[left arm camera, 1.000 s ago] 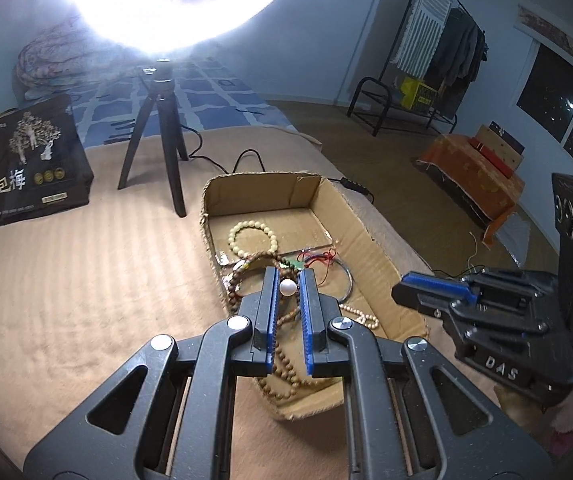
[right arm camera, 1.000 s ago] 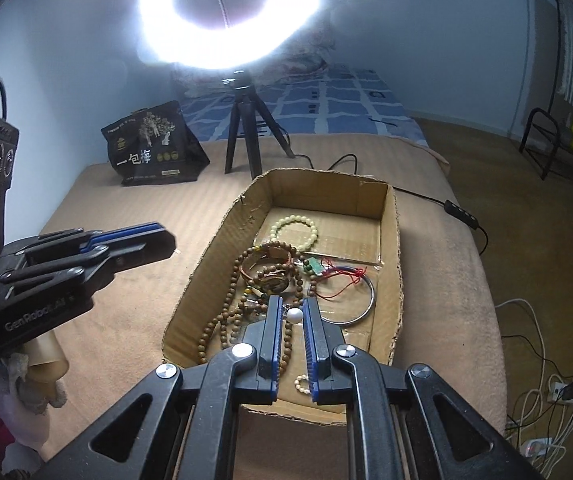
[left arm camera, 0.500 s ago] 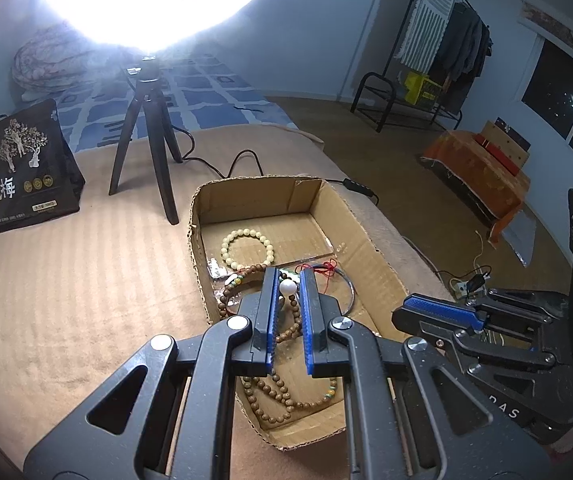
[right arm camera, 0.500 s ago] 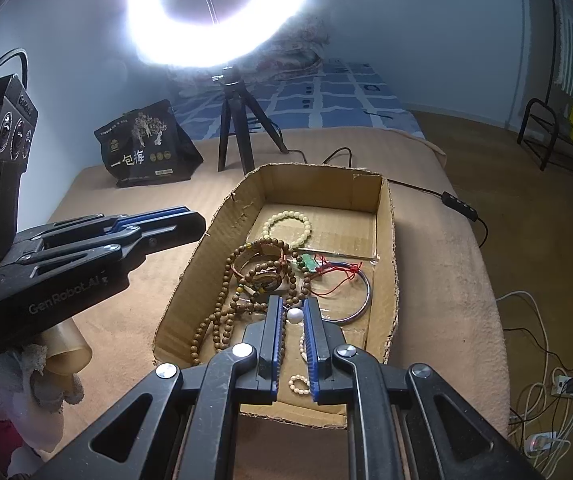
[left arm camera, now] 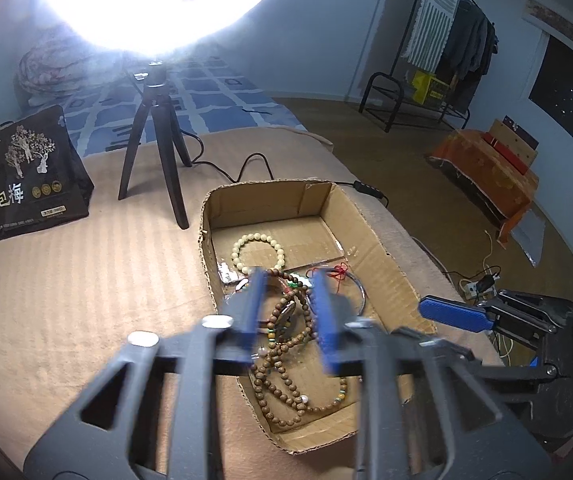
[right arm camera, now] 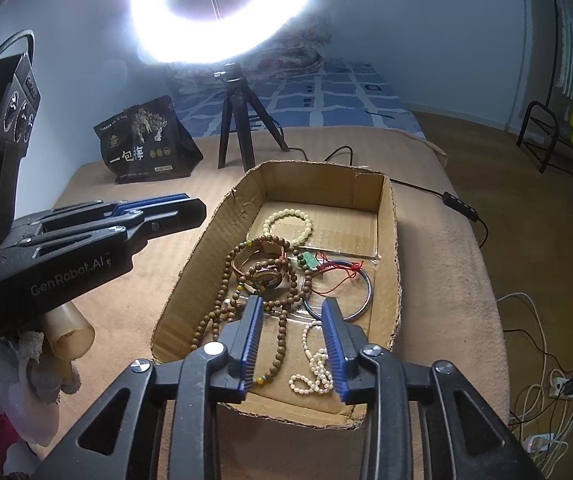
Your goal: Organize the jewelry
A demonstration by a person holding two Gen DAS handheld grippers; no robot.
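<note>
A shallow cardboard box (left arm camera: 370, 240) (right arm camera: 390, 248) on the tan bed holds the jewelry: a cream bead bracelet (left arm camera: 258, 252) (right arm camera: 288, 226), long brown wooden bead strings (left arm camera: 286, 364) (right arm camera: 242, 280), a silver bangle with red cord (right arm camera: 340, 292), a green pendant (right arm camera: 308, 260), and a small white pearl strand (right arm camera: 314, 368) lying at the near end. My left gripper (left arm camera: 288, 312) is open and empty above the box's near left part. My right gripper (right arm camera: 292, 332) is open and empty above the near end, over the pearl strand.
A ring light on a black tripod (left arm camera: 158, 140) (right arm camera: 238, 120) stands behind the box, with a black printed bag (left arm camera: 22, 176) (right arm camera: 146, 144) to its left. A cable with an inline switch (right arm camera: 458, 204) runs off the bed's right edge. A clothes rack (left arm camera: 438, 60) stands far right.
Both grippers were shut together on a white pearl strand above the box; both have opened. The strand now lies on the box floor at the near end.
</note>
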